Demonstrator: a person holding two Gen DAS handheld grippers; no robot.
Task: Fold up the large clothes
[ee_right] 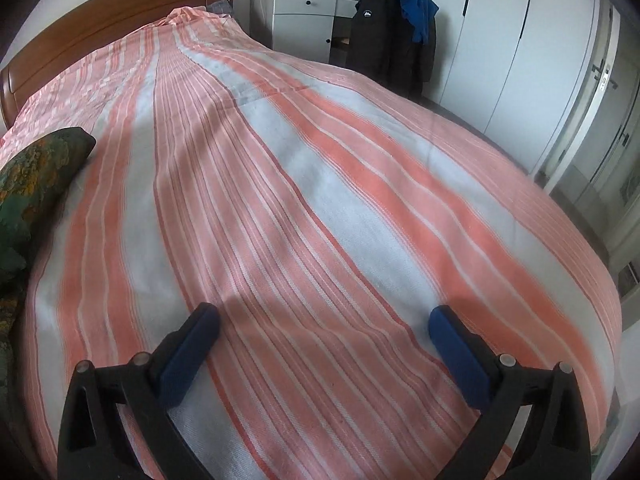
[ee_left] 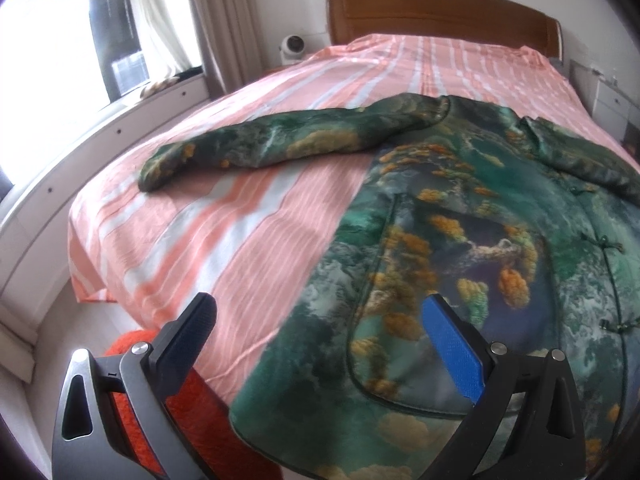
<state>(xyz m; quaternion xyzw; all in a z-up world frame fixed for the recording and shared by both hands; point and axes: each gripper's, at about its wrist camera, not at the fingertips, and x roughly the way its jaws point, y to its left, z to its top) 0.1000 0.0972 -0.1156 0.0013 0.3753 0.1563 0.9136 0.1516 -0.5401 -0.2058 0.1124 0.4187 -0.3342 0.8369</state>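
I see the wide bed under its pink-and-white striped sheet (ee_right: pixel 304 184). The green, gold-clouded padded jacket (ee_left: pixel 460 240) lies flat on it, one sleeve reaching toward ten o'clock. My left gripper (ee_left: pixel 320 320) hangs spread over the hem; my right gripper (ee_right: pixel 324 328) gapes, empty, above bare sheet.

The jacket (ee_left: pixel 460 216) is deep green with teal washes and orange-yellow clusters (a painted-landscape look). The sheet (ee_right: pixel 320 200) has salmon-pink and pale grey-white stripes, broad bands beside fine lines. The headboard (ee_left: pixel 440 12) is reddish-brown wood. Gripper pads (ee_left: pixel 452 352) are blue on black fingers. A coat (ee_right: pixel 384 40) is black, with blue cloth draped over it.
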